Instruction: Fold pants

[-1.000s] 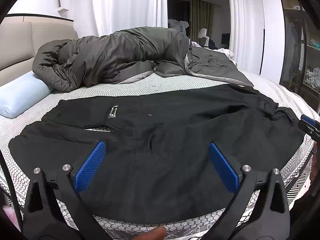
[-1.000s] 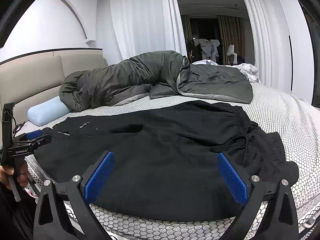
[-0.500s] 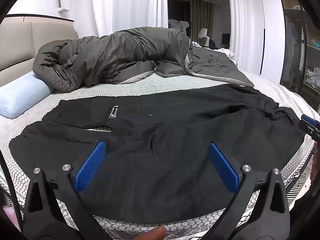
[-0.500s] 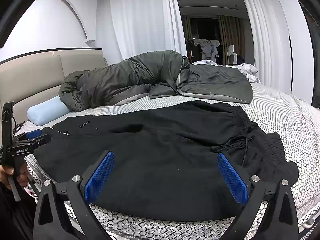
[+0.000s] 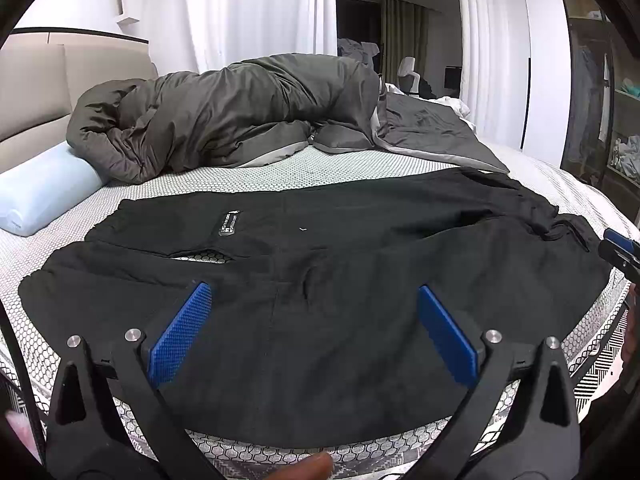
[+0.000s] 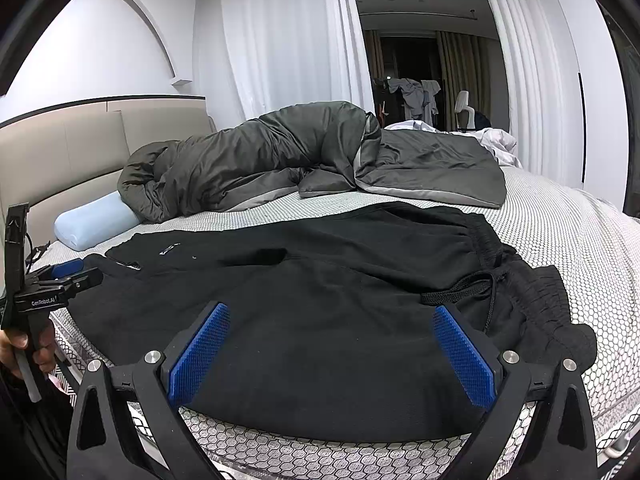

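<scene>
Black pants (image 5: 320,280) lie spread flat across the near part of the bed, legs toward the left, waistband with its drawstring (image 6: 468,292) toward the right. My left gripper (image 5: 312,300) hovers open above the near leg, its blue pads (image 5: 180,336) wide apart with nothing between them. My right gripper (image 6: 328,320) is open too, held above the pants near the waist. The left gripper (image 6: 60,276) shows at the left edge of the right wrist view, held by a hand. The right gripper's tip (image 5: 620,248) peeks in at the right edge of the left wrist view.
A dark grey duvet (image 5: 240,120) is bunched along the far side of the bed, with a pale blue pillow (image 5: 40,196) at the left by the beige headboard (image 6: 80,152). The honeycomb-patterned mattress (image 6: 560,220) shows around the pants. White curtains and a doorway stand behind.
</scene>
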Available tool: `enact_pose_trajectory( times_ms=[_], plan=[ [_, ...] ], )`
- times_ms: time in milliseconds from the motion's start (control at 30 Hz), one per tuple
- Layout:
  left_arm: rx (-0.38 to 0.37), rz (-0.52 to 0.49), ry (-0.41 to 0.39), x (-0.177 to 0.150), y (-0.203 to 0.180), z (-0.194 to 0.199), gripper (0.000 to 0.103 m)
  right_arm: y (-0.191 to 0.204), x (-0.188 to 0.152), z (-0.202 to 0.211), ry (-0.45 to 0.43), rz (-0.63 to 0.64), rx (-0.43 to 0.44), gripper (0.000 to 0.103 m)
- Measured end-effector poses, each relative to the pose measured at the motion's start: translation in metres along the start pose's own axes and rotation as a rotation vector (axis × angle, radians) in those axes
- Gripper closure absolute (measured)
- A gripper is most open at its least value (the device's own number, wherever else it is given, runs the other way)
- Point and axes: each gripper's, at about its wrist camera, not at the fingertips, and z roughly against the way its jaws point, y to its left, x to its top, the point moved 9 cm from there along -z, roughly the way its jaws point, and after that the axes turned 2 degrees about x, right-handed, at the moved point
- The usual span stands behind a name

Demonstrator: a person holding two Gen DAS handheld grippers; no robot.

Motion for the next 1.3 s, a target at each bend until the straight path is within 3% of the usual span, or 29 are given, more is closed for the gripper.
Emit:
enact_pose_trajectory(
  times_ms=[367, 633, 900, 1033, 1167, 1300],
  plan=[
    [0.004, 0.003, 0.003, -0.001, 0.002, 0.0, 0.001, 0.011, -0.002, -0.005, 0.01, 0.0, -0.004, 0.0],
    [0.008, 0.067, 0.002, 0.001, 0.025, 0.007, 0.001, 0.01, -0.003, -0.017, 0.037, -0.027, 0.012, 0.0],
    [0.063, 0.077, 0.02, 0.005, 0.052, 0.02, 0.001, 0.01, 0.027, 0.002, 0.04, 0.024, -0.012, 0.0],
    [0.087, 0.108, 0.04, 0.007, 0.081, 0.024, 0.001, 0.005, 0.039, 0.009, 0.067, 0.118, -0.075, 0.0],
    [0.106, 0.219, 0.039, 0.013, 0.133, 0.028, 0.001, -0.023, 0.046, 0.014, 0.099, 0.125, -0.151, 0.0],
    [0.166, 0.347, 0.068, 0.003, 0.201, 0.028, 0.001, -0.069, 0.029, 0.02, 0.135, -0.015, -0.21, 0.0]
  ],
)
